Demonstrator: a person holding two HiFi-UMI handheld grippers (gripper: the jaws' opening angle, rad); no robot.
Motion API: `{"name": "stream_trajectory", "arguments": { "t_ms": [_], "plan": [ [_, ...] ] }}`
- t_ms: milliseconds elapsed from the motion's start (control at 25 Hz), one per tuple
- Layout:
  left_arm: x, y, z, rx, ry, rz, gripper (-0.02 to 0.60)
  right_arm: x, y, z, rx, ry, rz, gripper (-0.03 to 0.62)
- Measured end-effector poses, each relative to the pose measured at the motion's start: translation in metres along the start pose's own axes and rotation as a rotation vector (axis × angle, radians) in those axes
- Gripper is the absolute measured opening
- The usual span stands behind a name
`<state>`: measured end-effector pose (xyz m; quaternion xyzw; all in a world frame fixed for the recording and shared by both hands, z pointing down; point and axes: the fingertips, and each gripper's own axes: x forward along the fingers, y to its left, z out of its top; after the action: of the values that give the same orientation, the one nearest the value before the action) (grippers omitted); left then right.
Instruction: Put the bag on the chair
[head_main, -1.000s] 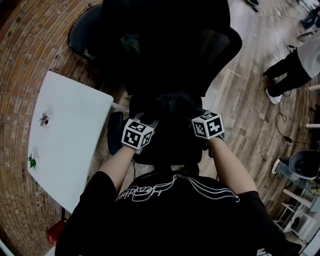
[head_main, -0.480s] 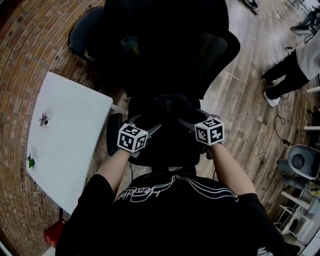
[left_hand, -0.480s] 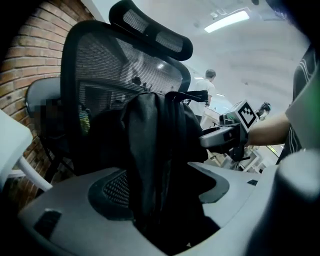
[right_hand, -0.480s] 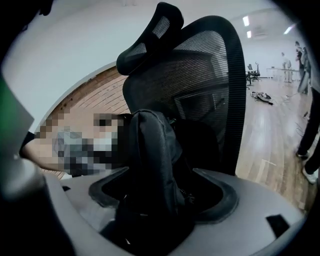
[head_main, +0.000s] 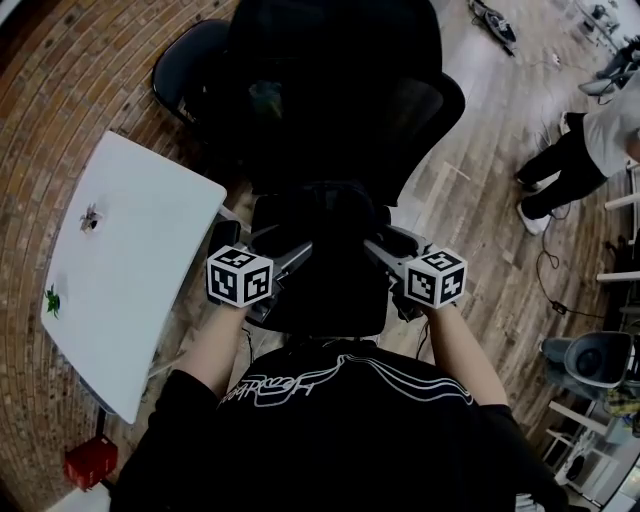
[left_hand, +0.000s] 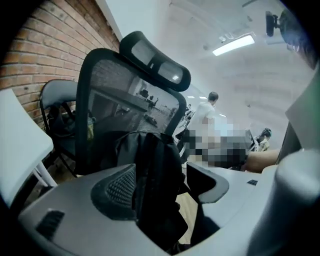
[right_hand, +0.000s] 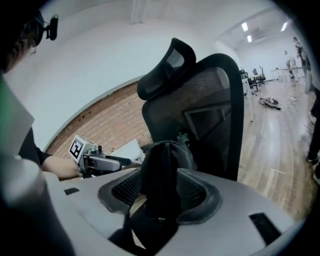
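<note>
A black bag (head_main: 320, 212) rests on the seat of the black mesh office chair (head_main: 340, 100), against its backrest. My left gripper (head_main: 282, 245) is at the bag's left. Its jaws have just been opening and stand wide, and in the left gripper view the bag (left_hand: 150, 165) shows between them with the pads (left_hand: 117, 187) off it. My right gripper (head_main: 388, 242) is at the bag's right. Its jaws have just been opening and then closing part way. A black strap of the bag (right_hand: 162, 160) runs up between its pads (right_hand: 192, 192); the jaws still look open.
A white table (head_main: 130, 270) stands to the left of the chair, with a second dark chair (head_main: 185, 70) behind it. A person (head_main: 585, 150) stands on the wooden floor at the far right. A red object (head_main: 90, 462) lies at lower left.
Both grippers spread their jaws off the bag and drew back toward me, rising a little. The bag stays on the seat.
</note>
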<state>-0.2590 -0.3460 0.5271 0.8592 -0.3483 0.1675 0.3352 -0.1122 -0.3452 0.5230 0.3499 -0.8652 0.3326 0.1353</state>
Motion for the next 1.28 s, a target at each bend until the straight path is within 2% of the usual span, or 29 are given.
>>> {"name": "stream_trajectory", "arguments": {
  "t_ms": [80, 160, 240, 320, 440, 480, 600, 800, 960, 1120, 1280],
  "plan": [
    [-0.011, -0.024, 0.01, 0.054, -0.006, -0.012, 0.334, -0.011, 0.021, 0.006, -0.029, 0.007, 0.051, 0.147],
    [-0.022, -0.052, 0.021, 0.106, -0.018, -0.039, 0.318, -0.025, 0.038, 0.012, -0.064, 0.011, 0.073, 0.135],
    [-0.034, -0.081, 0.029, 0.142, -0.039, -0.078, 0.212, -0.042, 0.055, 0.02, -0.088, -0.015, 0.089, 0.063],
    [-0.045, -0.103, 0.035, 0.154, -0.054, -0.117, 0.177, -0.059, 0.073, 0.033, -0.101, -0.063, 0.121, 0.009],
    [-0.06, -0.122, 0.046, 0.156, -0.085, -0.147, 0.073, -0.081, 0.102, 0.054, -0.092, -0.134, 0.196, -0.005],
    [-0.066, -0.129, 0.051, 0.17, -0.1, -0.156, 0.058, -0.088, 0.111, 0.062, -0.086, -0.157, 0.222, -0.005],
    [-0.087, -0.154, 0.07, 0.225, -0.147, -0.198, 0.052, -0.105, 0.132, 0.083, -0.08, -0.214, 0.226, -0.005],
    [-0.117, -0.195, 0.099, 0.271, -0.213, -0.259, 0.052, -0.127, 0.17, 0.1, -0.164, -0.279, 0.223, -0.005],
    [-0.126, -0.207, 0.104, 0.331, -0.235, -0.249, 0.052, -0.129, 0.177, 0.101, -0.213, -0.28, 0.208, -0.005],
    [-0.124, -0.202, 0.097, 0.328, -0.227, -0.223, 0.052, -0.132, 0.184, 0.098, -0.202, -0.283, 0.246, -0.005],
    [-0.121, -0.191, 0.091, 0.289, -0.217, -0.21, 0.052, -0.126, 0.183, 0.092, -0.194, -0.272, 0.234, -0.005]
  ]
}}
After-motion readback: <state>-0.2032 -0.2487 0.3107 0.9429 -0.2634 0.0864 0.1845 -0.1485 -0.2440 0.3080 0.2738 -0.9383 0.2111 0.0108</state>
